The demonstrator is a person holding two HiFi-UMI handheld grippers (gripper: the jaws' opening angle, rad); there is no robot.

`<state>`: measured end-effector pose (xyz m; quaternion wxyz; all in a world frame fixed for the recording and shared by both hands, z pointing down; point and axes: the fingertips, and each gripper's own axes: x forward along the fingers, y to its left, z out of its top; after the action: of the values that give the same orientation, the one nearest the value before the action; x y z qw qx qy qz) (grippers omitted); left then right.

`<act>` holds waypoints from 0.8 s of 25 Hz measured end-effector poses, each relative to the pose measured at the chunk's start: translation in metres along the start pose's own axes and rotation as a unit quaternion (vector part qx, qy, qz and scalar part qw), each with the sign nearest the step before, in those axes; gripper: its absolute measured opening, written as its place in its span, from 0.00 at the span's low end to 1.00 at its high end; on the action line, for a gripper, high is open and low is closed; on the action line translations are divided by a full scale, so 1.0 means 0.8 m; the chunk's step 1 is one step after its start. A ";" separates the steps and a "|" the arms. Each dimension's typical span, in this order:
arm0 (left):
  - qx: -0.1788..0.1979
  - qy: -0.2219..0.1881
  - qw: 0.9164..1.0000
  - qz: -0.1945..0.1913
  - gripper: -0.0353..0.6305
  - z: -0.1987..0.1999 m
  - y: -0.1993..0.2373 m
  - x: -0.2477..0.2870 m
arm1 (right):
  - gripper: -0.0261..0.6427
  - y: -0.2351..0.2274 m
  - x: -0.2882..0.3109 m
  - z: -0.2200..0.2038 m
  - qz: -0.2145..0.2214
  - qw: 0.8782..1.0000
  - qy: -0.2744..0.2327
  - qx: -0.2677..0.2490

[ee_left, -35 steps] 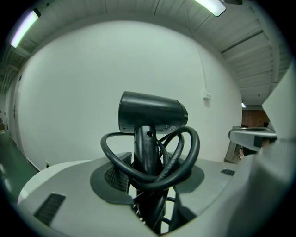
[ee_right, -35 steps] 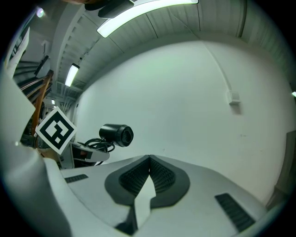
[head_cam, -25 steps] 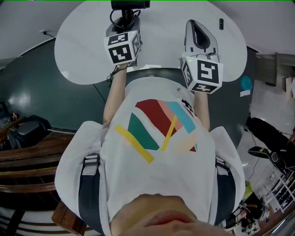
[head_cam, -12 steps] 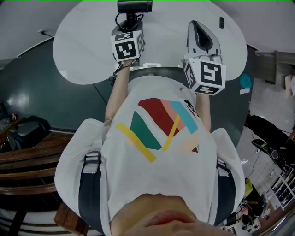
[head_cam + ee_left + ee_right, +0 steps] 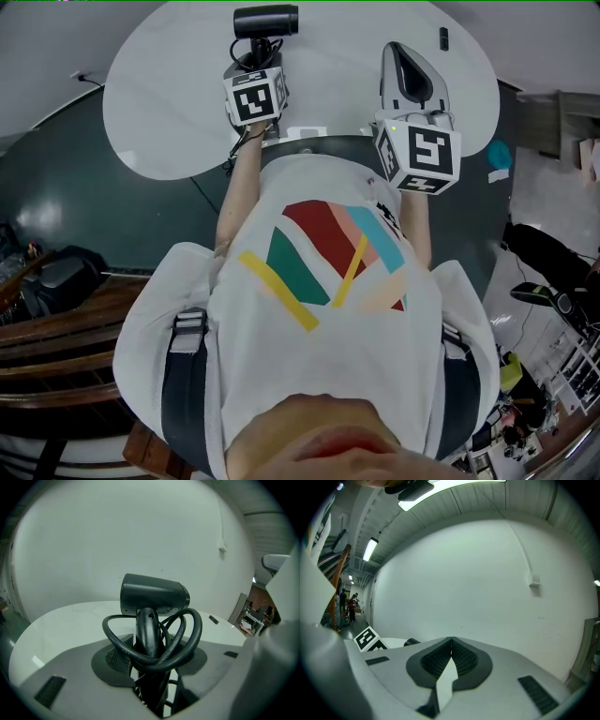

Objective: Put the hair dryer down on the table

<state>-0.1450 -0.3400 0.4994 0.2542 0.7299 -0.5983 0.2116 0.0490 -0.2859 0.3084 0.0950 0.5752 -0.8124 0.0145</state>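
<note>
Gripping the hair dryer [image 5: 265, 21] by its handle, the left gripper [image 5: 255, 54] has both jaws clamped on the black grip, w/ the cord [image 5: 197, 625] looped loosely round handle & jaws. The dryer stands handle-down, barrel crosswise, held over the far part of the round white table [image 5: 159, 103], not lying on it; can't tell if any part touches the top. Just beside it, to the right, the right gripper [image 5: 398, 56] hovers over the same table, jaws shut tight together w/ nothing between them. Both arms reach fwd from a white shirt [image 5: 328, 309] w/ coloured stripes.
</note>
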 end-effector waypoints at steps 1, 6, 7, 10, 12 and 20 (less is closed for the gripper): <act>-0.001 0.004 1.000 0.000 0.39 -0.003 0.001 0.003 | 0.06 -0.002 0.000 0.000 -0.001 1.000 0.000 0.000; -0.006 0.025 1.000 -0.003 0.39 -0.018 0.002 0.012 | 0.06 -0.003 -0.004 0.003 -0.005 1.000 0.001 -0.004; -0.007 0.030 1.000 -0.003 0.39 -0.022 0.002 0.015 | 0.06 -0.003 -0.004 0.002 -0.006 1.000 0.002 -0.004; -0.007 0.045 0.999 -0.002 0.39 -0.036 0.004 0.019 | 0.06 -0.003 -0.006 0.000 -0.007 1.000 0.004 -0.003; -0.006 0.053 0.999 -0.002 0.39 -0.043 0.005 0.021 | 0.06 -0.003 -0.007 -0.001 -0.008 1.000 0.007 -0.003; -0.018 0.083 0.996 0.000 0.39 -0.067 0.011 0.037 | 0.06 -0.007 -0.009 -0.011 -0.012 1.000 0.020 -0.004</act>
<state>-0.1477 -0.3308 0.5605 0.3155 0.7050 -0.5791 0.2608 0.0575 -0.2799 0.3152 0.1139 0.5843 -0.8032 0.0216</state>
